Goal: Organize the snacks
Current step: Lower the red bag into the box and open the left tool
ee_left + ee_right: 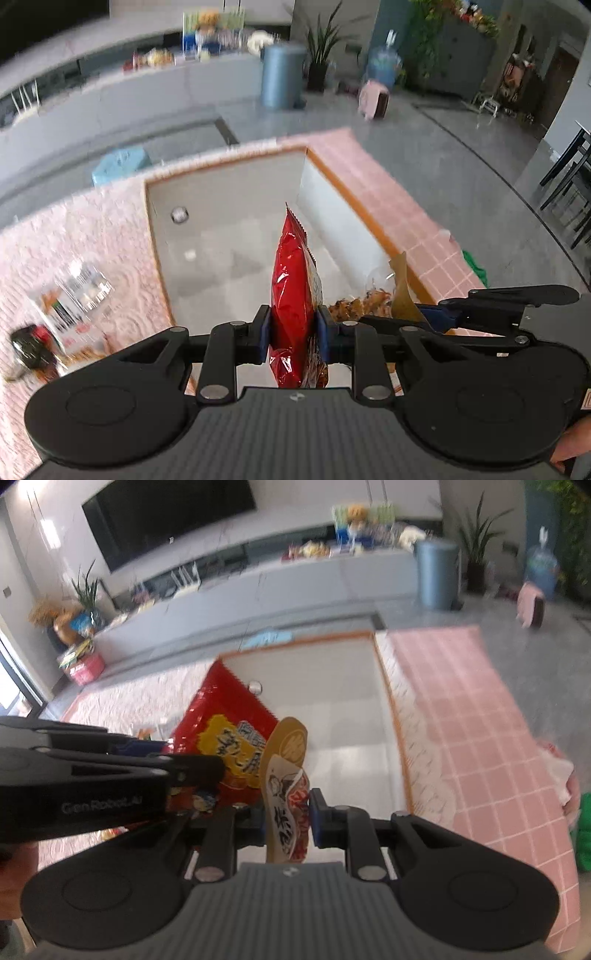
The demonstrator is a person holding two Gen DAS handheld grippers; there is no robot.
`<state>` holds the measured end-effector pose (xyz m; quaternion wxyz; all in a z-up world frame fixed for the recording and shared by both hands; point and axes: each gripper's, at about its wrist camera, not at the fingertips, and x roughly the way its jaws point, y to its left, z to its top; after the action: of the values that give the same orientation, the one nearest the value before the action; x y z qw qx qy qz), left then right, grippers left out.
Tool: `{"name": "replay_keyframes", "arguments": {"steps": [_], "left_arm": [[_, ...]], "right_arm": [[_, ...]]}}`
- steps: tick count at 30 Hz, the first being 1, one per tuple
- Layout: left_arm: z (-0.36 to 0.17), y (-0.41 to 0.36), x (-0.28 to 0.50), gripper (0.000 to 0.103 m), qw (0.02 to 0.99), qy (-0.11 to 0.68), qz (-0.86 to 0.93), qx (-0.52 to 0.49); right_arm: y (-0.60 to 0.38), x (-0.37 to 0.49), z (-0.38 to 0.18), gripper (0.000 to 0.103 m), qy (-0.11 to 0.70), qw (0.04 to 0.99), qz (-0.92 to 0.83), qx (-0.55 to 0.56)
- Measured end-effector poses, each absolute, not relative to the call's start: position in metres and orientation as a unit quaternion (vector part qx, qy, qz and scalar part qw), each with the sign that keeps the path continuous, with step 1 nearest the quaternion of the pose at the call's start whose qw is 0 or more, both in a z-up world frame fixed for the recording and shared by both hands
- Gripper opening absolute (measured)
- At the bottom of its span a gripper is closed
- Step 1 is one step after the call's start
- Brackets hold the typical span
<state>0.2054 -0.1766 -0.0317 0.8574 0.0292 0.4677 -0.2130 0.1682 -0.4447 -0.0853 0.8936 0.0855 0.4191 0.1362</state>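
Your left gripper [293, 328] is closed on the red bag [293, 280], the blue pads pinching it across its lower middle, and the bag stands on edge at the centre of the left view, above the grey tray [221, 229]. Your right gripper [286, 821] is clamped on the gold pouch [286, 775], which sits low and centre in the right view with its rounded top tab pointing up over the same tray [332, 709]. In that view the red bag [221, 734] shows just left of the pouch, with your left gripper [162, 749] reaching in from the left edge.

Both packs look light, puffy and crinkly, so expect the film to be slippery and the contents brittle. The red bag bulges around the pads; squeeze harder and you will likely crush what is inside. A hold nearer the crimped seam would probably carry it more safely. The pouch looks flatter and limp, and it may twist or flop once you tilt it.

The tray has an orange rim and looks nearly bare, apart from 1 small round thing at its upper left. A clear bag of brown snacks [360, 301] lies at its lower right corner. More packets [70, 295] lie on the pink cloth [92, 229] at the left of the left view.
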Motion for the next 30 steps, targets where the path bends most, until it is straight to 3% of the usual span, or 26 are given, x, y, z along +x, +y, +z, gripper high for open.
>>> {"name": "replay_keyframes", "arguments": {"steps": [10, 22, 30], "left_arm": [[-0.063, -0.187, 0.220, 0.027, 0.828, 0.527, -0.184, 0.052], [-0.085, -0.199, 0.228, 0.028, 0.802, 0.569, -0.155, 0.096], [-0.086, -0.198, 0.226, 0.043, 0.807, 0.559, -0.152, 0.113]], "right_arm": [[-0.449, 0.204, -0.123, 0.018, 0.486, 0.855, 0.152, 0.097], [-0.444, 0.209, -0.134, 0.018, 0.503, 0.848, 0.150, 0.077], [-0.438, 0.209, -0.137, 0.018, 0.503, 0.850, 0.138, 0.067]]}}
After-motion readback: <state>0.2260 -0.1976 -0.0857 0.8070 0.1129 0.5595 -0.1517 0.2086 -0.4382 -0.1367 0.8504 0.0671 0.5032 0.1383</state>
